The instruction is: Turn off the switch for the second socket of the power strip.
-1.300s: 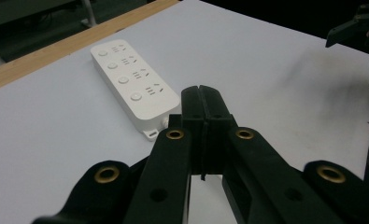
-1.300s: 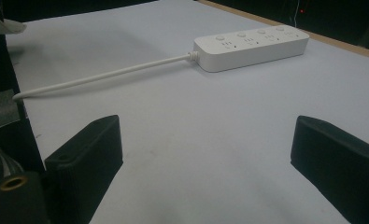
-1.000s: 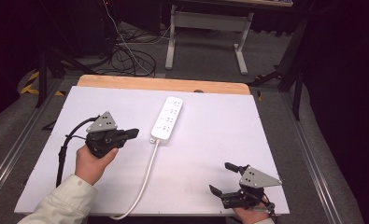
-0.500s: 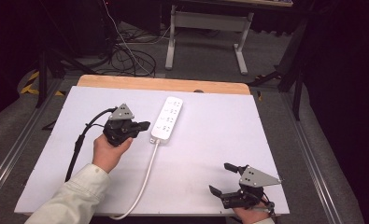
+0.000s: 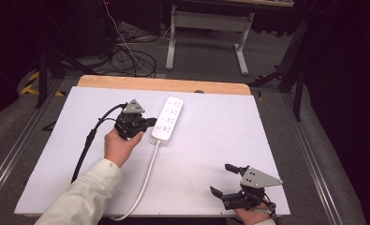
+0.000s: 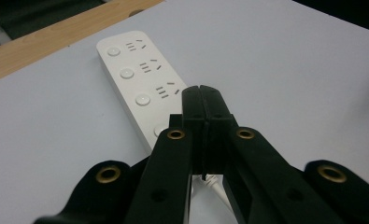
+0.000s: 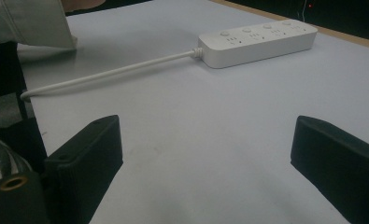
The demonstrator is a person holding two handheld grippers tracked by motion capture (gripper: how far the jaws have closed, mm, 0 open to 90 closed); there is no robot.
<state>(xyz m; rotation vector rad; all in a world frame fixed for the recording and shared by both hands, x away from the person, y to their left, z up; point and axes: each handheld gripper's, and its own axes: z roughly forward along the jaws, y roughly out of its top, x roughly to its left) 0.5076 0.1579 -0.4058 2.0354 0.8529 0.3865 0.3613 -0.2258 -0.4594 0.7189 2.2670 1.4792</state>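
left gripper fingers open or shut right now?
Shut. In the left gripper view the left gripper has both black fingers pressed together with no gap, holding nothing, tips over the near end of the white power strip.

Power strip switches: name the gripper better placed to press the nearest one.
Left. The left gripper, jaws shut, hovers over the power strip near its cord end. The right gripper sits open at the table's near edge.

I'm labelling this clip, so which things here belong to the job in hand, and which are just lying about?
In the job:
- white four-socket plastic power strip, with its white cable
- left gripper, jaws shut, tips over the strip's near end
- right gripper, open, hovering at the near edge

Lying about:
- tangled black cables on the floor
- grey metal table frame behind
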